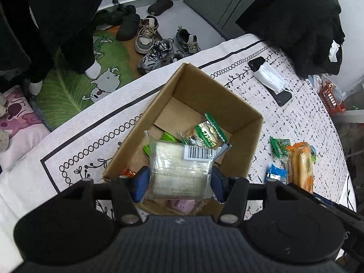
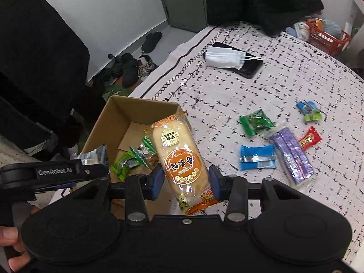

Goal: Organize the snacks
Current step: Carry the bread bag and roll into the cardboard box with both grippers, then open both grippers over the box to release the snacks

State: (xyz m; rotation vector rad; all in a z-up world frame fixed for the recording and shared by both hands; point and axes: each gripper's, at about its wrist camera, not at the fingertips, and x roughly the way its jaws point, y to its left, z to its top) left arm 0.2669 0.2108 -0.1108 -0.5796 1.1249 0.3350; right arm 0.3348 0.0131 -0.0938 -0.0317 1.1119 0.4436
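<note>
Fingers: both my pairs are pinching snacks. My left gripper (image 1: 179,182) presses its blue pads (image 1: 142,182) on a clear packet; my right gripper (image 2: 186,182) clamps a rice cracker pack.
Table cover: white woven cloth (image 1: 91,136), rough in texture, with a black border line, a chain of rings and small black dashes.
Box: brown cardboard box (image 1: 245,141), open-topped, square-walled and matte, standing on the cloth.
Rice cracker pack: long glossy wrapper (image 2: 182,157), pale oval cracker inside, orange round label and crimped orange ends; I hold it tilted over the box's right wall.
Clear packet: flat transparent film (image 1: 179,170) over a pale slab, with a white barcode sticker at its top; I hold it above the box's opening.
Inside the box: shiny green crinkled sachets (image 1: 209,134) lie on the floor.
Purple pack: long, ribbed, clear-wrapped (image 2: 292,157), lying on the cloth to the right of the box.
Blue packet: flat foil rectangle (image 2: 257,157), just beside the purple pack.
Small pieces: a green sachet (image 2: 256,121) and a red candy (image 2: 310,138) lie near them.
</note>
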